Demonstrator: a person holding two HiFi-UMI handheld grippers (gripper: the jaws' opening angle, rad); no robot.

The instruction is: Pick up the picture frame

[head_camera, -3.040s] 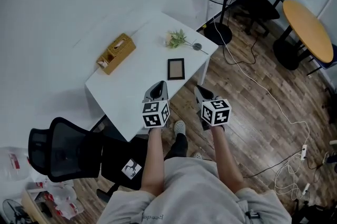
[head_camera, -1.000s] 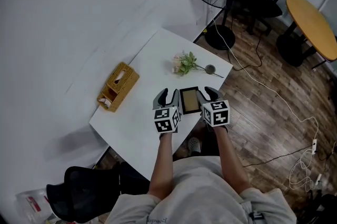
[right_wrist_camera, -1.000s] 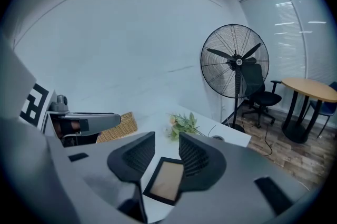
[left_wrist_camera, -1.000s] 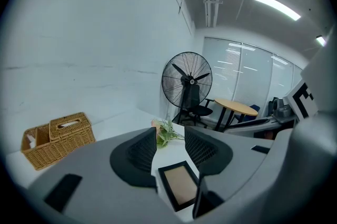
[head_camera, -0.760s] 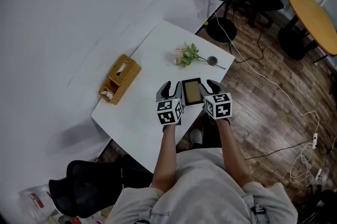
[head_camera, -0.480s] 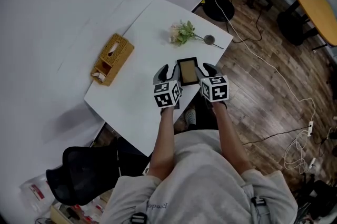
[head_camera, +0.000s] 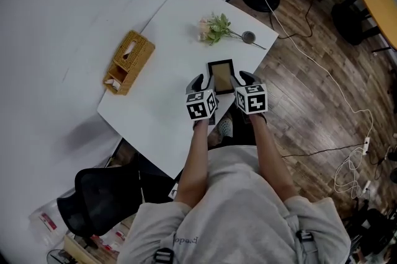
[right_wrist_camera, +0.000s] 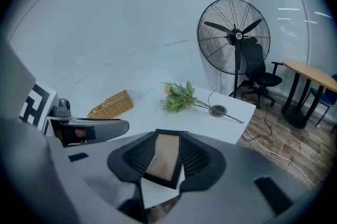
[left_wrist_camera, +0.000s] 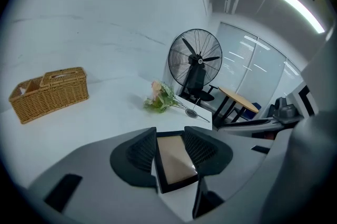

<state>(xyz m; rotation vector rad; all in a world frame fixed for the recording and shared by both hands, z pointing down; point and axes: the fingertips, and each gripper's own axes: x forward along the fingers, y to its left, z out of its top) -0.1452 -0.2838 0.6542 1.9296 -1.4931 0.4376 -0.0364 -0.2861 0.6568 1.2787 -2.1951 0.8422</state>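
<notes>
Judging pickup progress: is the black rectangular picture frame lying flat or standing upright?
The black picture frame lies flat, face up, on the white table: the head view shows its whole brown face from above.

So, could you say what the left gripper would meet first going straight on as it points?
Most likely the picture frame, lying just ahead between its open jaws, though depth is unclear.

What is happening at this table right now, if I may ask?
A person holds the left hand-held gripper and right hand-held gripper at a dark rectangular picture frame lying on the white table. Each gripper's view shows the frame between its parted jaws; it is not yet lifted.
</notes>
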